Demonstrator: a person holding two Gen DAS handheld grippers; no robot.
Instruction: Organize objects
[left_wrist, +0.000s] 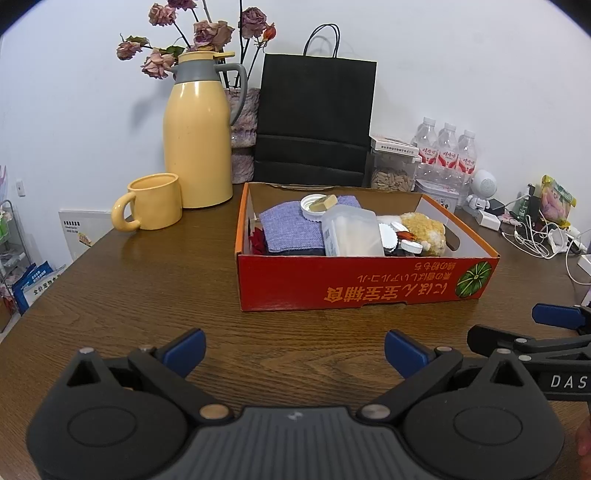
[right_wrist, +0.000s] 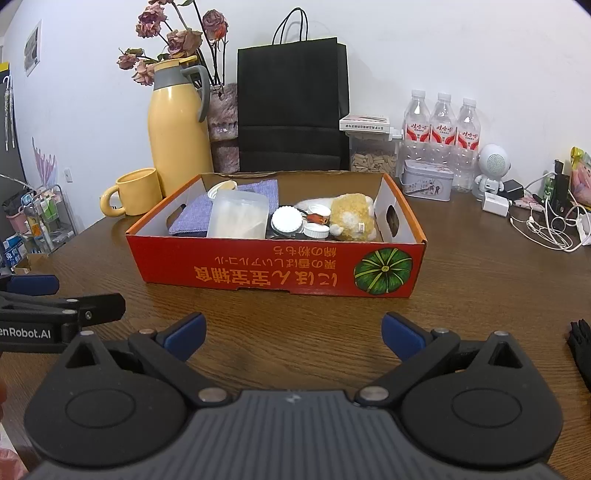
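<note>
A red cardboard box sits on the brown wooden table. Inside lie a purple cloth, a clear plastic container, several white lids, and a yellow plush toy. My left gripper hovers open over bare table in front of the box, nothing between its blue pads. My right gripper is open too, just short of the box's front wall. Each gripper shows at the edge of the other's view.
Behind the box stand a yellow thermos, a yellow mug, a black paper bag, dried roses, a seed jar, three water bottles and a tin. Cables and chargers clutter the right side.
</note>
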